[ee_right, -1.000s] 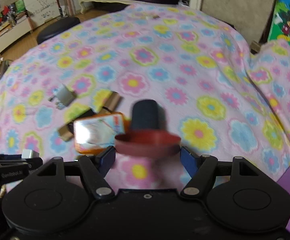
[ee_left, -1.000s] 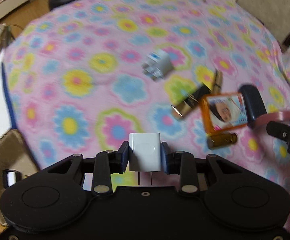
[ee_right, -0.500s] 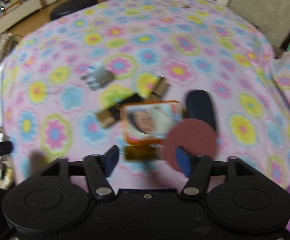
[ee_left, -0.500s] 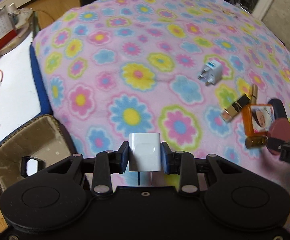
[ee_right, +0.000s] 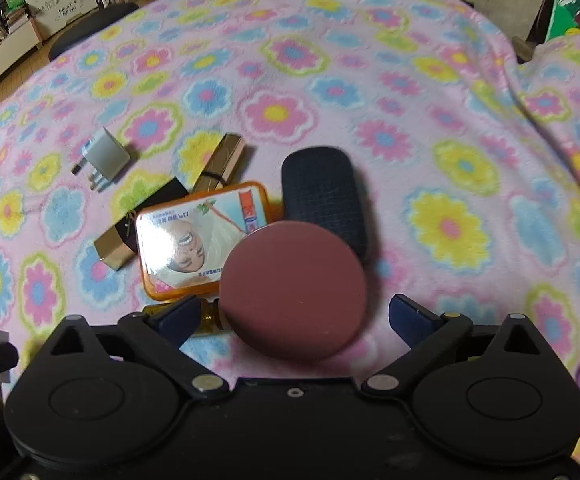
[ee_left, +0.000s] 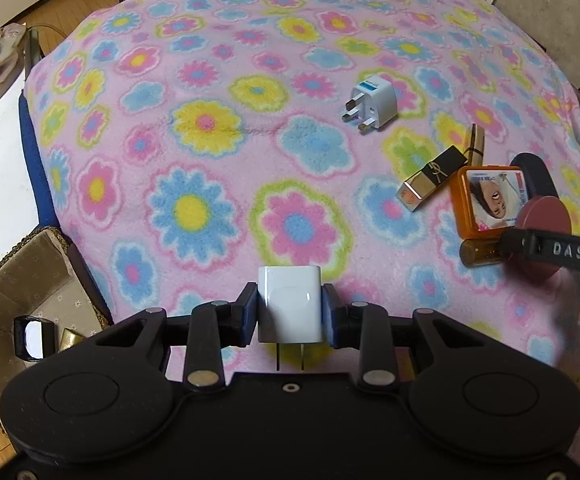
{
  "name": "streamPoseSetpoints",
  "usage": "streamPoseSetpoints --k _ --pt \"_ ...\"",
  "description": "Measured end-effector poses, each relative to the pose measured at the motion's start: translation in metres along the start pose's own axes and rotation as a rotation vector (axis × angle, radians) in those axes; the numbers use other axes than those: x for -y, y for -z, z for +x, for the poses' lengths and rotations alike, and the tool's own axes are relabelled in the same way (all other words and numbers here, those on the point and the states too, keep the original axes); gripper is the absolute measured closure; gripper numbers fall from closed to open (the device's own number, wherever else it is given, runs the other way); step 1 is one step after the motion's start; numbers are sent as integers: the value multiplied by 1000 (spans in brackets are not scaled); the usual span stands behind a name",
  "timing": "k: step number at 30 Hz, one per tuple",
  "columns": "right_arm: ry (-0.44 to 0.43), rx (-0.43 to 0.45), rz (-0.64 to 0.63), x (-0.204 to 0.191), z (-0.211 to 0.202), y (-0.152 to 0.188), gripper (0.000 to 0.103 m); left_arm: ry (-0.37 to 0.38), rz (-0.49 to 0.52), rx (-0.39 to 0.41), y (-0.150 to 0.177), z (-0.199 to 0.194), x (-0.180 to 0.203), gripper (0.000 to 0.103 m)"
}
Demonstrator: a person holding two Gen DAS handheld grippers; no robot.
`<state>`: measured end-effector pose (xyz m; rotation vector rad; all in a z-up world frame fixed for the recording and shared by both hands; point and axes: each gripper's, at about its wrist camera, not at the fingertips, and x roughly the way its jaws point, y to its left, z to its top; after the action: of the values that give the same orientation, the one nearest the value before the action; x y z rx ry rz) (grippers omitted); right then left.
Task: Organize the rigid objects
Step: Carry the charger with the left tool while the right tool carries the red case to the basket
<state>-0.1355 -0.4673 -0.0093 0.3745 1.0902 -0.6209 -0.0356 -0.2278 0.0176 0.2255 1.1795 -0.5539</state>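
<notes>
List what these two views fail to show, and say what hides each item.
- Amber bottle: right view, mostly behind the right gripper finger and the maroon disc.
- Box contents: left view, cut off by the left gripper body and the frame edge.
- Tin print: too small and glary to read.
- Black case: left view, partly behind the tin.

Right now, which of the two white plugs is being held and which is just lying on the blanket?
The smooth white charger is clamped between the left fingers. The white travel adapter, with three prongs and a blue label, lies loose on the flowered blanket.
</notes>
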Motion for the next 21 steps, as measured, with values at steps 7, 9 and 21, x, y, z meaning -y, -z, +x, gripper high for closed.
streamPoseSetpoints --k 7,9,21 --pt "-5 -8 58 12 -8 -7 27 9 -19 1 -1 -2 -10 70" --pt "-12 16 67 16 -21 -6 27 12 -32 10 -2 -7 -16 70" --pt "-224 141 -152 -96 -104 1 27 -64 -182 103 8 -56 -104 70"
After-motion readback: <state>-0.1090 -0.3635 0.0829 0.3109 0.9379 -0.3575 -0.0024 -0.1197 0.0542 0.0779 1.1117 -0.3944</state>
